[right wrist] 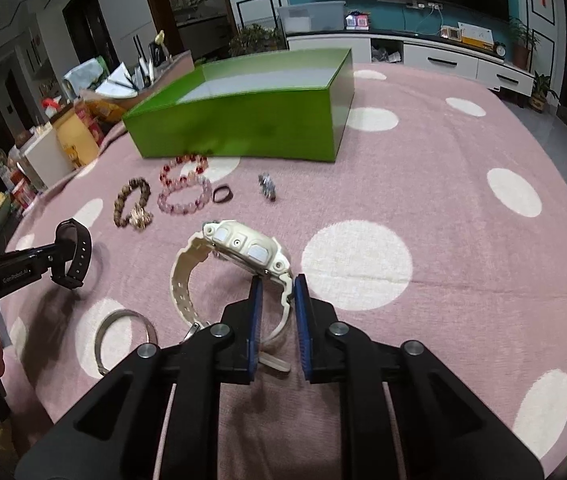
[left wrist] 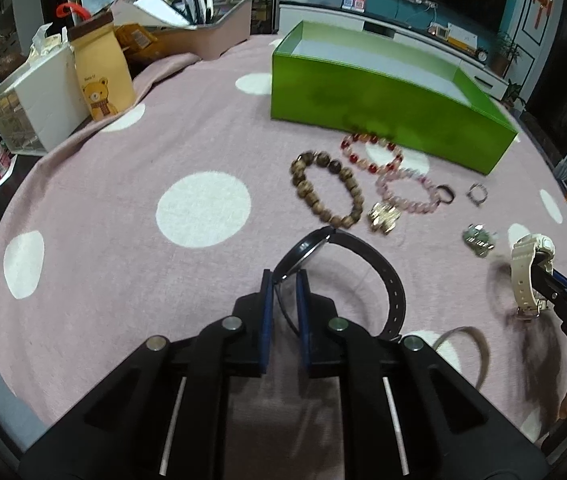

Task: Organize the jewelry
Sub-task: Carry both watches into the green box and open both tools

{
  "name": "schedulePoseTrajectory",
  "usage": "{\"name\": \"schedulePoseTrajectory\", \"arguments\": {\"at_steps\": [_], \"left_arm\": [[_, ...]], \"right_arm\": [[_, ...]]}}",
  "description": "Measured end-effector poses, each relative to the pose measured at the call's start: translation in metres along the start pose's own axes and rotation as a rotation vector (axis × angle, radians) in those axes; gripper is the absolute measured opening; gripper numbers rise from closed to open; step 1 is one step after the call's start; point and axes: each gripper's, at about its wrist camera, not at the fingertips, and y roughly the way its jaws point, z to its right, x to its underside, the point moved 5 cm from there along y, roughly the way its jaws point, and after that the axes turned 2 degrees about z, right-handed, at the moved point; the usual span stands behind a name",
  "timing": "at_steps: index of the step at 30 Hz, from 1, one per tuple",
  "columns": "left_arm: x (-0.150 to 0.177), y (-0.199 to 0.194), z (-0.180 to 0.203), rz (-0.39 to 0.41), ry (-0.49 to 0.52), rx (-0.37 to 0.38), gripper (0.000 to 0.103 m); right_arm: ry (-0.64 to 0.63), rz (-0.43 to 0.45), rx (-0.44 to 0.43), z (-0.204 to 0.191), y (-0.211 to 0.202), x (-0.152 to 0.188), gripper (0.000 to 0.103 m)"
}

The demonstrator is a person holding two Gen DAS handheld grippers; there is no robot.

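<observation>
step: both grippers have just grabbed a watch each off the cloth; judged as the pick-up stage, nothing visible inside the box yet
left gripper [left wrist: 286, 280]: jaws drawn together on the black watch [left wrist: 303, 252], blue pads pinching the round case edge-on, strap looping off to the right
right gripper [right wrist: 276, 286]: jaws closed on the cream watch [right wrist: 243, 250], pads gripping the strap just below the case
green box [left wrist: 383, 108]: open-topped, glossy green walls, pale floor, far side of the table, well apart from both watches
next move: likely lift and carry each watch over the near wall of the box; needs clearance over the bracelets lying between, and the dangling straps could snag or swing
black watch: thin round face, smooth dark strap with punched holes
cream watch: chunky, angular plastic case, side buttons, ribbed resin strap with metal buckle
wooden bracelet [left wrist: 325, 188]: big brown mottled beads, matte
red bracelet [left wrist: 371, 152]: glossy red and pale beads, just beside the box wall
pink bracelet [left wrist: 407, 190]: translucent pink beads, touching a gold charm [left wrist: 383, 216]
metal bangle [right wrist: 125, 338]: thin silver open ring, flat on cloth near left
small pieces: dark ring [right wrist: 222, 193], silver ring [left wrist: 477, 193], too small to detail
tablecloth [left wrist: 123, 200]: soft pink woven fabric, white dots
</observation>
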Motion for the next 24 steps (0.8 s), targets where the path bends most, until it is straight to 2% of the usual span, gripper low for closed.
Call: {"name": "schedulePoseTrajectory", "arguments": {"at_steps": [8, 12, 19, 24], "left_arm": [[-0.044, -0.013, 0.016, 0.071, 0.016, 0.052, 0.011], [-0.082, -0.014, 0.030, 0.134, 0.040, 0.071, 0.011], [-0.147, 0.002, 0.049, 0.177, 0.042, 0.094, 0.011], [-0.180, 0.028, 0.063, 0.168, 0.055, 0.084, 0.011]], "right_arm": [[-0.008, 0.097, 0.008, 0.007, -0.022, -0.039, 0.016], [-0.028, 0.144, 0.019, 0.007, -0.023, -0.067, 0.016], [-0.051, 0.206, 0.027, 0.006, -0.005, -0.120, 0.016], [-0.048, 0.209, 0.037, 0.007, 0.026, -0.154, 0.016]]}}
